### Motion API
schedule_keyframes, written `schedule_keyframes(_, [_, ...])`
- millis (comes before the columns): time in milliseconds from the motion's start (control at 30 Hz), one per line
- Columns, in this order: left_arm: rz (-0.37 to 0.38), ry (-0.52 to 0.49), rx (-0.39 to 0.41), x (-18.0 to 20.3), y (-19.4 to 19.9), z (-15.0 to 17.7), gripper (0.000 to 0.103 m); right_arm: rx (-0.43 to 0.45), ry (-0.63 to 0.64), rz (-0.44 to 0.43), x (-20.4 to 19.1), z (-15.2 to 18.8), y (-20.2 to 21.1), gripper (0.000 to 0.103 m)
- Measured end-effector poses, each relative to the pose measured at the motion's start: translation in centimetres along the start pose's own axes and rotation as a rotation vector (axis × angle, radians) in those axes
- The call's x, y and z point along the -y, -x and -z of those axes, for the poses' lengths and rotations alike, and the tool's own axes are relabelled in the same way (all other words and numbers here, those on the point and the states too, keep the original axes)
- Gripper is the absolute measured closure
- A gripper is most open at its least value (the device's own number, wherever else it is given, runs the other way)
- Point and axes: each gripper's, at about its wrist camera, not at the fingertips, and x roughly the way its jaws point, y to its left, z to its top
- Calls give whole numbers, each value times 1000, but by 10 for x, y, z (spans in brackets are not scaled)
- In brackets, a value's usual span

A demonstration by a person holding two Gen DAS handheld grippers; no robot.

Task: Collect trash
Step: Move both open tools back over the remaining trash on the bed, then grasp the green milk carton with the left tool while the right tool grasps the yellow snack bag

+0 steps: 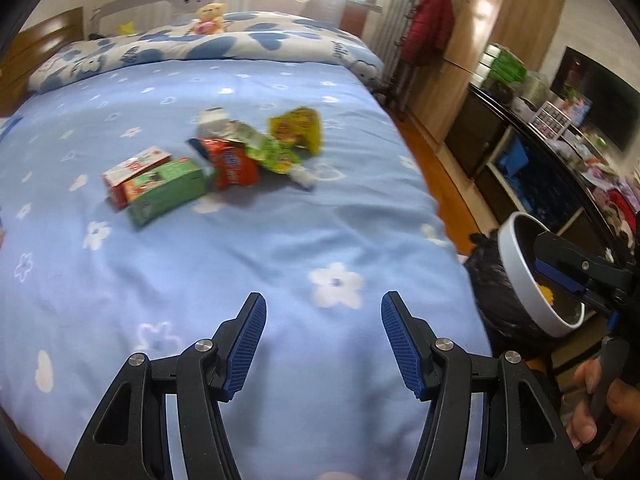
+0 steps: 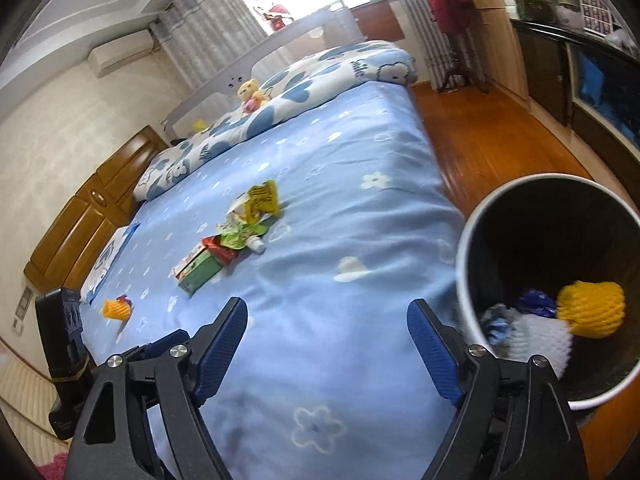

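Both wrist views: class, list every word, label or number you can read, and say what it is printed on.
Nothing can be read with certainty.
Blue-and-white heart-patterned quilt: dark lettering, possibly "smile", too distorted to confirm.
Green cardboard carton: print blurred.
Red-and-white cardboard box: print blurred.
Orange snack packet: blue logo, unreadable.
Yellow crinkled wrapper: dark print, unreadable.

Blue flowered bed sheet [image 1: 240,264] spread across the bed. Folded cloud-print quilt [image 1: 224,46] along the head edge, yellow teddy bear [image 1: 210,16] sitting on top. Red jacket [image 1: 430,26] hanging beyond the far right corner, wooden wardrobe [image 1: 492,36] just beside.
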Motion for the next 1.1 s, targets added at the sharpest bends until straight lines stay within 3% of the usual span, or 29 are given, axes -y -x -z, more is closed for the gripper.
schedule_keyframes(600, [-78,82,8,-60,4,-25,41,-60,75,-60,-52,-11,-62,19])
schedule_keyframes(1100, [-113,45,-20,-117,-45,-80,34,-90,101,-74,-73,-41,-122,19])
